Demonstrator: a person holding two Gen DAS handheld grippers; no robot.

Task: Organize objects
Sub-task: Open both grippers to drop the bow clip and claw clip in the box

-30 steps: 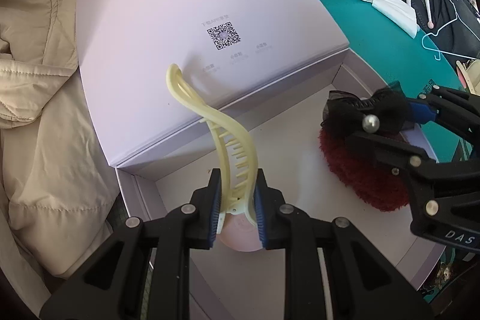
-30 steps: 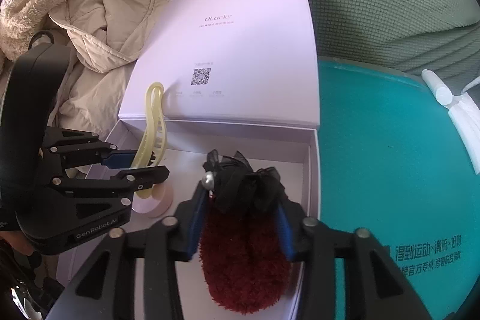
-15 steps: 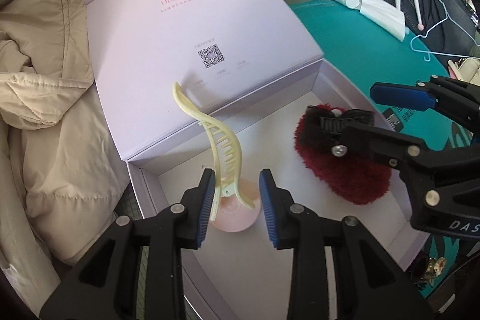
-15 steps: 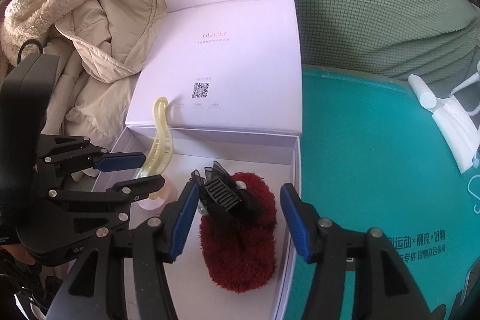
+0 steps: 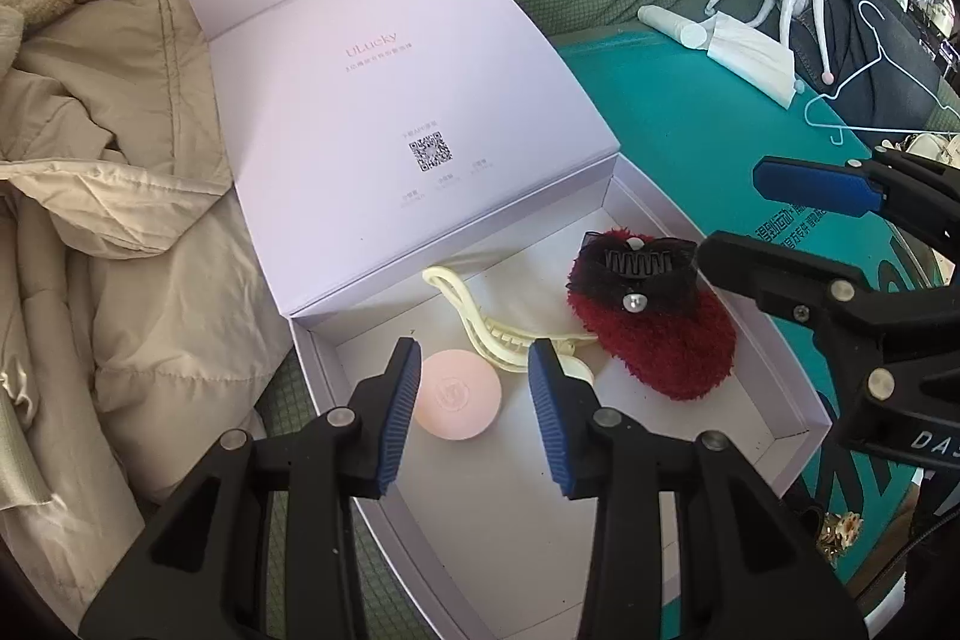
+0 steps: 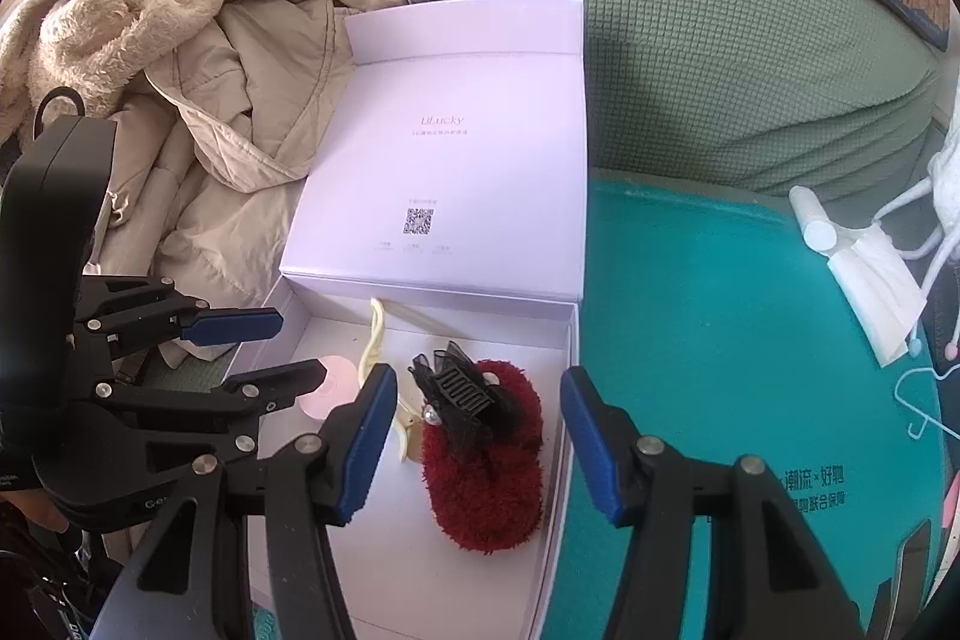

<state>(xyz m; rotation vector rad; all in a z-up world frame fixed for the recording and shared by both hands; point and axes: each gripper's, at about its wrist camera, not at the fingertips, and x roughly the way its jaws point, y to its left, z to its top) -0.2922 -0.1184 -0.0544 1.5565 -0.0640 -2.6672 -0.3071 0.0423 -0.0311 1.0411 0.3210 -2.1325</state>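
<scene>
An open lavender box holds a cream hair claw lying flat, a pink round compact and a red fuzzy piece with a black bow clip resting on it. My left gripper hovers above the compact and claw; its jaws are opening with nothing between them. My right gripper hangs open above the red fuzzy piece and black clip, touching neither. In the right wrist view the left gripper is at the box's left side.
The box lid lies back against a green sofa. A beige coat is piled on the left. On the right, a teal mat carries a white tube, tissue and a wire hanger.
The left gripper let go of the cream claw, which fell flat in the box. The right gripper released the black clip onto the red fuzzy piece. Both grippers rose.
</scene>
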